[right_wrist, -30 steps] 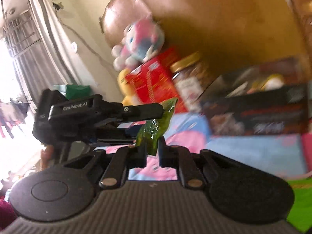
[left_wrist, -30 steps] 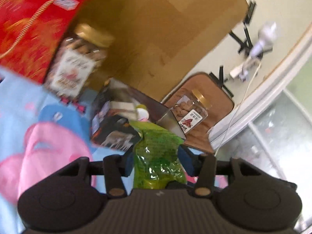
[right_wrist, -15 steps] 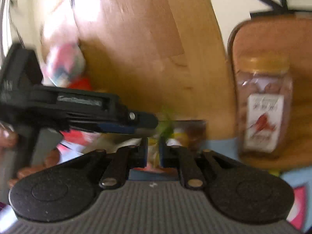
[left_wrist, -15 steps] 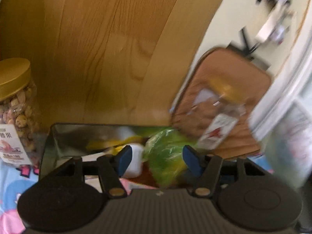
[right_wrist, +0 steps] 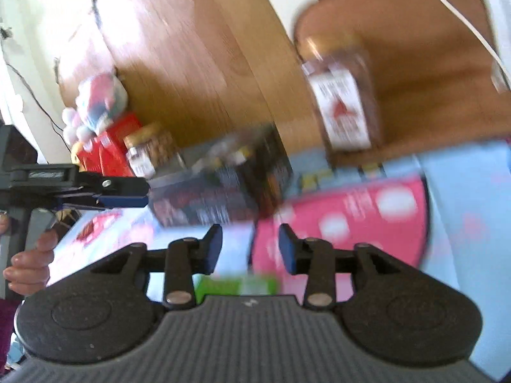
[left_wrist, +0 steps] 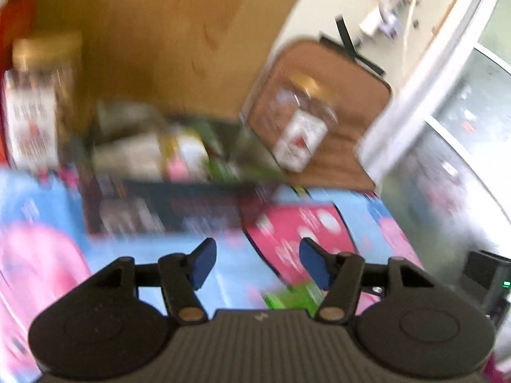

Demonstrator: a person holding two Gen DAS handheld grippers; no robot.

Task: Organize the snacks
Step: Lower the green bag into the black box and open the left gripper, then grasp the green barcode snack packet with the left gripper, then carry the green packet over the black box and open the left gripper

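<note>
No readable text; motion blur smears both views. White labels with a red mark on nut jar (left_wrist: 298, 134) at 1 o'clock and nut jar (right_wrist: 341, 108) at 1 o'clock, characters illegible

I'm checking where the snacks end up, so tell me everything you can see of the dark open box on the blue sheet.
The dark box is a rectangular carton, apparently printed cardboard, black with blurred pale and reddish print on its sides. It stands open-topped on the blue cartoon sheet, its far side close to the wooden board. Inside lie pale, yellow, pink and green packets, too blurred to identify. Neither gripper touches it.
</note>
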